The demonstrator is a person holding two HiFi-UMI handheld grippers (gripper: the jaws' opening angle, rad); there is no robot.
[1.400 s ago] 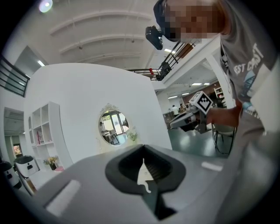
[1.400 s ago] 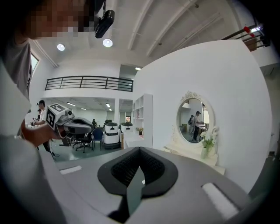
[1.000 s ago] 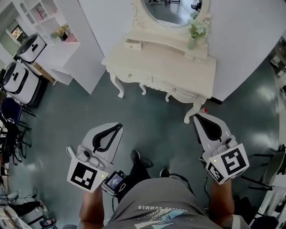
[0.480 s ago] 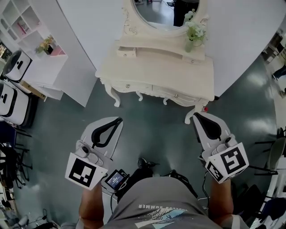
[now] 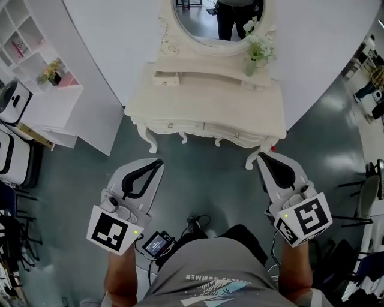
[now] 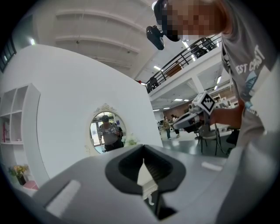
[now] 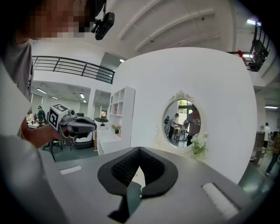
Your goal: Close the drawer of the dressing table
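Left gripper (image 5: 157,165): my left-hand one. Jaws are together at the tips with nothing in them, just the cream table showing through the gap behind the pads. Held out over the floor (image 5: 204,180), pointing at the table.
Right gripper (image 5: 263,159): same deal, tips touching and nothing held. In the head view its tip sits right by the table's front right leg (image 5: 252,160).
Table (image 5: 210,102): cream dressing table against the white wall, straight ahead of me and well apart from both grippers.
Drawer (image 5: 165,78): small one on the top tier, left side. It looks pulled out a bit from its shelf. Neither gripper is near it.
Front drawers: the two under the tabletop look flush, knobs (image 5: 171,126) visible.
Mirror (image 5: 210,18): oval, above the table, with a person reflected in it.
Vase (image 5: 252,60): upright with flowers, right end of the top tier.
Shelves (image 5: 36,72): white unit, off to the left.
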